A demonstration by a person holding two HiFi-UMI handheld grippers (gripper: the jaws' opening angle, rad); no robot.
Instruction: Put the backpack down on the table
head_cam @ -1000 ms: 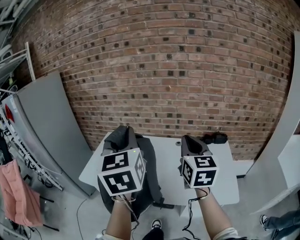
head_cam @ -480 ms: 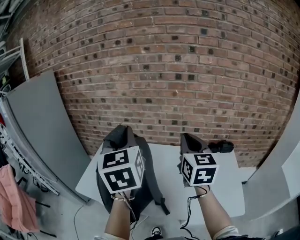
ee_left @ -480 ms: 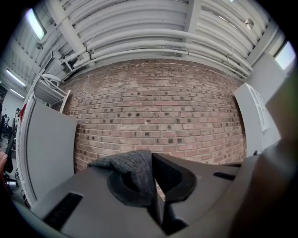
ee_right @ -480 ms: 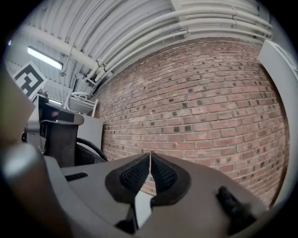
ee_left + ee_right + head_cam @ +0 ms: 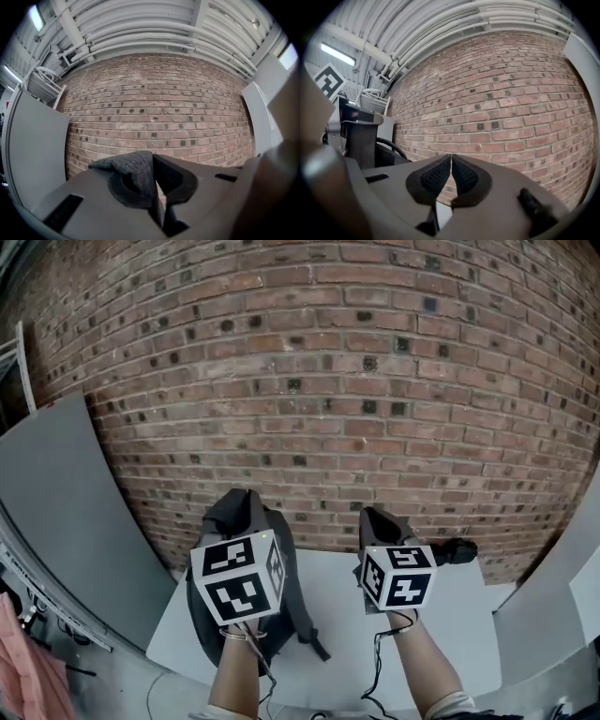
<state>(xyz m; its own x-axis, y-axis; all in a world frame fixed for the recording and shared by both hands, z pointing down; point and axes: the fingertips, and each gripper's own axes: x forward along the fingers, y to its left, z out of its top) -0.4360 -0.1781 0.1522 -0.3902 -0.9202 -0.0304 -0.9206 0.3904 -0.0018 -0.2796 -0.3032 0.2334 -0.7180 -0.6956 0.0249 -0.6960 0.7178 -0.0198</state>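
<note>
left gripper [image 5: 153,160]: fingers clamped on a fold of backpack [image 5: 133,171] fabric, same grip as a second ago
right gripper [image 5: 451,161]: fingers together, nothing between them
backpack: hangs from the left gripper over the left half of the bench [image 5: 450,615]
change: a second ago it hung off the near left corner; both grippers have since closed on the brick wall [image 5: 328,381]
contact: can't tell if its bottom touches the bench
task: carry looks nearly done; lowering and release remain

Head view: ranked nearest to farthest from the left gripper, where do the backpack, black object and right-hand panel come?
1. Backpack: pinched by the left gripper.
2. Black object: far right corner of the table.
3. Panel: right edge, past the table.
</note>
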